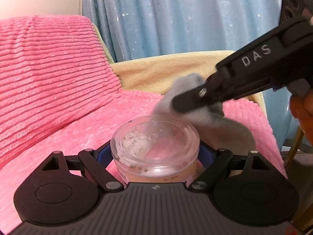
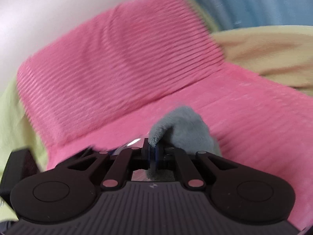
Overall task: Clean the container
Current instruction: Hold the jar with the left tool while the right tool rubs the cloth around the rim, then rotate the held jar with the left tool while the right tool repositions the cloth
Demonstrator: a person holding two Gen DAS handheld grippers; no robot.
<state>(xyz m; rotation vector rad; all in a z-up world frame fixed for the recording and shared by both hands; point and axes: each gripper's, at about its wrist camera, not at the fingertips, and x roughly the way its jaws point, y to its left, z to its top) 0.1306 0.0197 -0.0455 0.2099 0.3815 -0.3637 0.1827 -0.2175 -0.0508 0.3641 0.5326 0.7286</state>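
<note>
The pink ribbed blanket point(image 1: 49, 74) fills most of both views, running from the upper left down under everything, with a tan cover point(image 1: 166, 68) and a blue starred curtain point(image 1: 176, 13) across the top of the left wrist view. Your left gripper point(image 1: 155, 153) sits at bottom centre, its jaws closed on the sides of the clear container point(image 1: 155, 143), which stands upright just above the blanket with its cloudy, smeared top facing up. Your right gripper point(image 2: 153, 152) reaches in from the upper right of the left view, pinched narrow on a grey cloth point(image 2: 182, 127) that hangs onto the container's right rim.

The likely trouble, as I judge it: press the cloth sideways too hard and the smooth container may twist or slip in the left grip, since only two pads hold it. The cloth is caught by a small fold, so a firm wipe could pull it free.

The right wrist view is smeared by motion, and there the container shows only as a glint at the gripper. Its label is half hidden behind the left gripper body, and I cannot tell whether that top is a lid or a base.
</note>
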